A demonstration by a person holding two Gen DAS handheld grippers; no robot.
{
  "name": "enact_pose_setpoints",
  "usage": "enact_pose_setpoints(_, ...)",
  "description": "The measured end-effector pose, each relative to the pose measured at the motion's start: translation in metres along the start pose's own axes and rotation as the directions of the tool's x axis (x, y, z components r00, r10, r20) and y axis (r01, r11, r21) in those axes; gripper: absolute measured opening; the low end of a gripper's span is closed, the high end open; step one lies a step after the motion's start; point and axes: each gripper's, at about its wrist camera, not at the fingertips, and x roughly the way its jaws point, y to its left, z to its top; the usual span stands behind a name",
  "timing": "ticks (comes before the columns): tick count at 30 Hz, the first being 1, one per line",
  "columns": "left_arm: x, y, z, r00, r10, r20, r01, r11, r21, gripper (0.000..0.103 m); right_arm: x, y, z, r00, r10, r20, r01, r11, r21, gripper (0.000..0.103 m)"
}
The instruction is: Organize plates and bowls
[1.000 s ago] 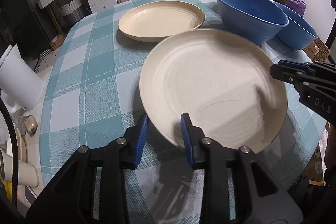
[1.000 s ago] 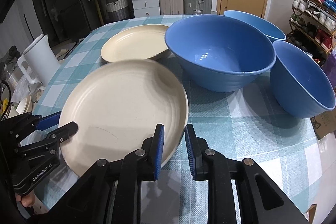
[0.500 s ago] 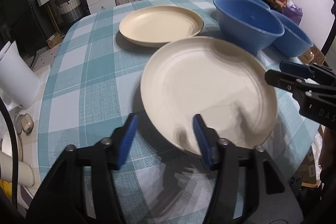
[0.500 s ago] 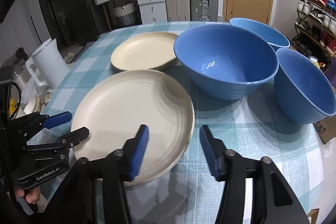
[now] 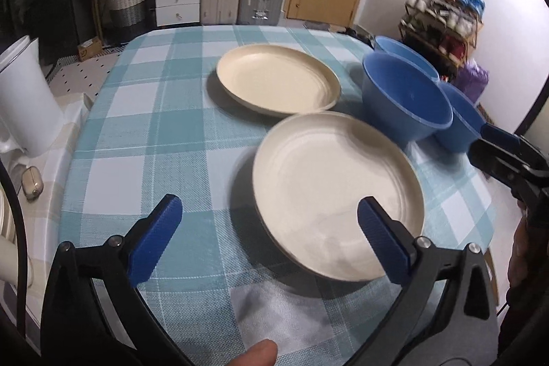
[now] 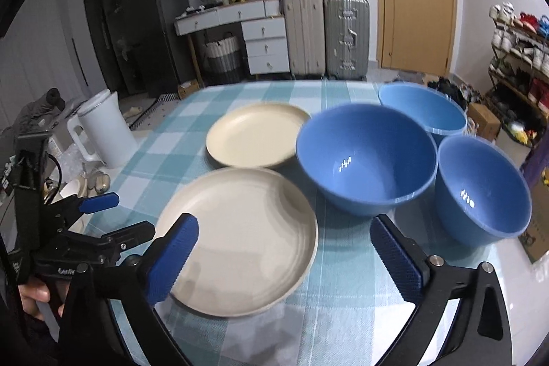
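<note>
Two cream plates lie on the checked tablecloth: the near plate (image 5: 336,191) (image 6: 240,239) and the far plate (image 5: 278,81) (image 6: 254,136). Three blue bowls stand to their right: a large bowl (image 6: 367,160) (image 5: 408,98), a far bowl (image 6: 422,105) and a near-right bowl (image 6: 483,191). My left gripper (image 5: 267,204) hovers over the near plate's left rim, its jaws opening, and its pads touch nothing. My right gripper (image 6: 283,223) hangs above the plate's right rim, its jaws opening too, with nothing gripped. Each gripper shows in the other's view: right gripper (image 5: 480,141), left gripper (image 6: 133,215).
A white kettle (image 6: 106,129) (image 5: 24,98) stands beside the table on the left with small clutter. The table's near edge is close below the grippers. Suitcases (image 6: 346,36), a drawer unit and a shoe rack (image 6: 518,50) line the room behind.
Both grippers let go of the near plate's rim, widened their jaws and rose back from it. The plate now lies flat on the cloth.
</note>
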Motion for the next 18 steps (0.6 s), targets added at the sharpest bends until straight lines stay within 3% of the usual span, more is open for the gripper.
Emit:
enact_pose_setpoints(8, -0.024, 0.015, 0.023, 0.998, 0.006, 0.069, 0.000, 0.996, -0.084, 0.102, -0.019, -0.005, 0.027, 0.998, 0.040, 0.048, -0.040, 0.999, -0.019, 0.102)
enact_pose_setpoints(18, -0.043, 0.011, 0.062, 0.990, 0.068, 0.126, -0.058, 0.995, -0.076, 0.102, -0.041, -0.020, 0.070, 0.993, 0.078, 0.089, -0.075, 0.997, -0.027, 0.102)
